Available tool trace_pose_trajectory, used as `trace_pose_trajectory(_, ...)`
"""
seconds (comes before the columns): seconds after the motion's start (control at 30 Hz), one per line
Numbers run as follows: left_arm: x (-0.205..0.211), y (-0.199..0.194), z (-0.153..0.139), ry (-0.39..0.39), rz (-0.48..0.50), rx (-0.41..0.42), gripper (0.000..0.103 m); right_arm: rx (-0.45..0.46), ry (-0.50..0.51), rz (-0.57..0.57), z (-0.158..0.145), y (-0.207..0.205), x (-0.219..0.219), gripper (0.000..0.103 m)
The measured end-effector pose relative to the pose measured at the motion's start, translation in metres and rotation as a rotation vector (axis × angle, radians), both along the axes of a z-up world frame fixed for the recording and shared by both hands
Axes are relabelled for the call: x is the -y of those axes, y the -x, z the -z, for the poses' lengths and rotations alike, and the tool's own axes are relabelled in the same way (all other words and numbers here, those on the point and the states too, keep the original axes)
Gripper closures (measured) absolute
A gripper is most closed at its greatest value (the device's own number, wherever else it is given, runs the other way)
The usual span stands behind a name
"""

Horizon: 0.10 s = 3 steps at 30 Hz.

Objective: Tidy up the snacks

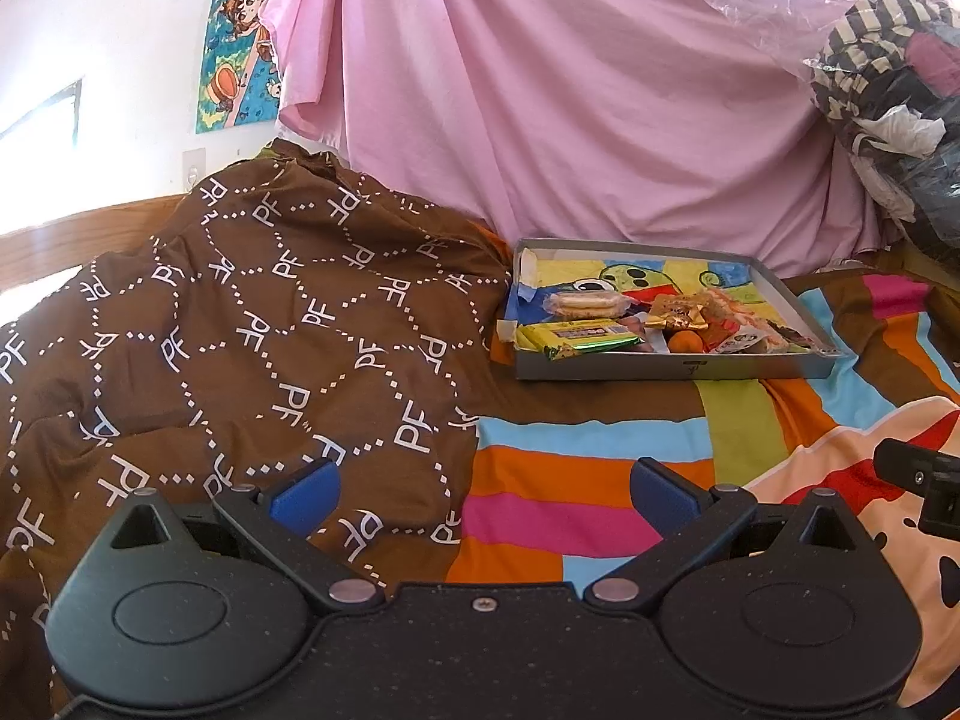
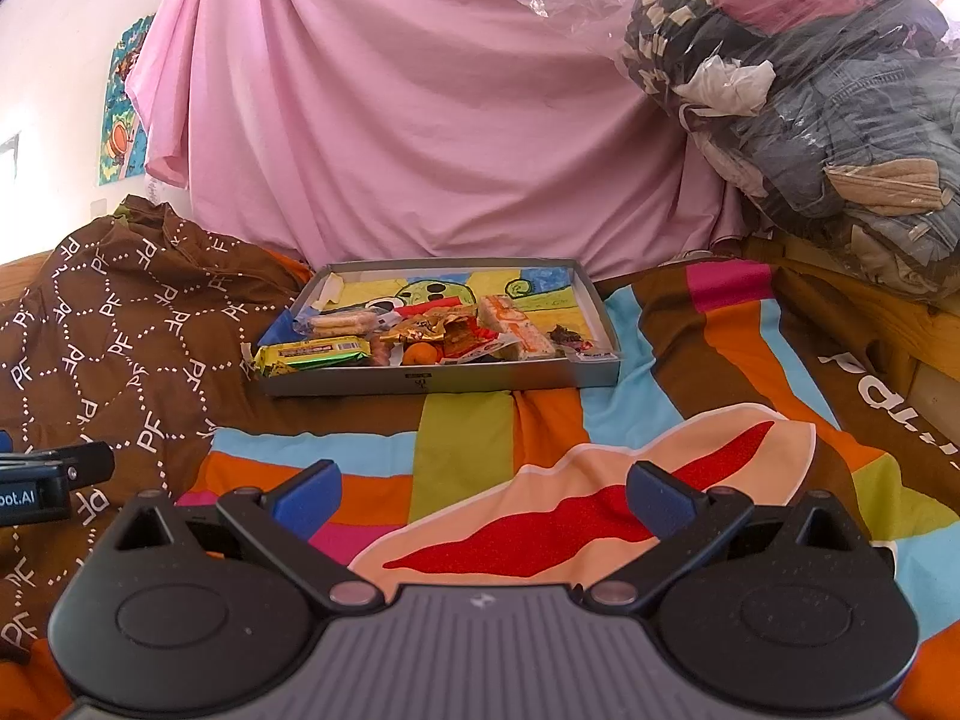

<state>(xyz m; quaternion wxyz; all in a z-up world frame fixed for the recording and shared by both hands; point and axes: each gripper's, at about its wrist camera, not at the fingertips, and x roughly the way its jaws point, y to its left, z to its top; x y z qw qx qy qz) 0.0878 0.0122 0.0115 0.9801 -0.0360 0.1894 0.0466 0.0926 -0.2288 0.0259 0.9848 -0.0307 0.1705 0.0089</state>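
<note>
Both my grippers, left gripper (image 1: 483,489) and right gripper (image 2: 483,492), have jaws wide apart, empty. Snacks piled in the shallow box (image 2: 432,377) ahead on the bed; striped bedspread (image 2: 468,438) lies bare between, brown blanket (image 1: 240,324) crowds the box's left edge.

You are in a home bedroom: ahead of your tool lies a bed (image 2: 690,360) with a striped, many-coloured cover, a rumpled brown blanket (image 1: 240,330) to its left, a pink sheet (image 1: 540,90) hung behind, and a cartoon poster (image 1: 240,42) on the wall.
</note>
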Motion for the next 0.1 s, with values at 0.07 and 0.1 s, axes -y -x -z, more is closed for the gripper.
trace_pose_trajectory(0.07, 0.0, -0.0002, 0.0001, -0.001, 0.0, 0.0, 0.001, 0.0, 0.0, 0.0, -0.0001, -0.0003, 0.0002, 0.0)
trace_pose_trajectory(0.1, 0.0002, -0.0002, -0.0001, 0.001, 0.0, 0.0, 0.001, 0.0, 0.0, -0.001, 0.0002, 0.0004, -0.0004, 0.0)
